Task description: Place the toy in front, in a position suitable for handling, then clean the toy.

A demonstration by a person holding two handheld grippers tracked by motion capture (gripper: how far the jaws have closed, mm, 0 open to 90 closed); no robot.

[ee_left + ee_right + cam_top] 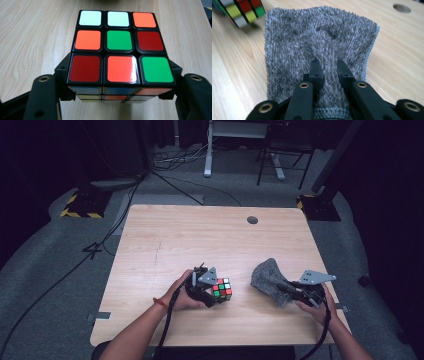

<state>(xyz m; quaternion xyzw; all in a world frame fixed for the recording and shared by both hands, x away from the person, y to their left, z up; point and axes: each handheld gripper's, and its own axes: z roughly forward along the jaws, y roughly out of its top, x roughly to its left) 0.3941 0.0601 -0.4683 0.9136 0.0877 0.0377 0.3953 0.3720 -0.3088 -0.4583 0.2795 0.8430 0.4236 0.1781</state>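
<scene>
High view: wooden table (165, 235), person's forearms coming in from the near edge. Left hand-held gripper (212, 292) sits at the near-middle of the table, clamped on a cube (222, 289) with mixed colour stickers. Right hand-held gripper (290, 290) is further right, near the table's right edge, pinching a grey cloth (267, 275) that bunches up ahead of it. Cube and cloth lie apart, bare wood between them. Round hole (252, 220) in the table toward the far edge.

Left gripper view: cube (117, 47) held between the two black jaws, one on each side of its nearest row; pads press its side faces. Top face reads white, white, orange; orange, green, dark red; dark red, orange, green. Whether the cube rests on the wood or hangs just above it, cannot tell.

Right gripper view: cloth (317, 47) is shaggy, grey, with a stitched hem at the near end. Jaws closed on a raised fold of it, pile squeezed between them. Rest of the cloth spreads flat on the table (399, 62). Cube's corner (239, 11) at upper left, blurred. Hole (402, 8) at upper right.
</scene>
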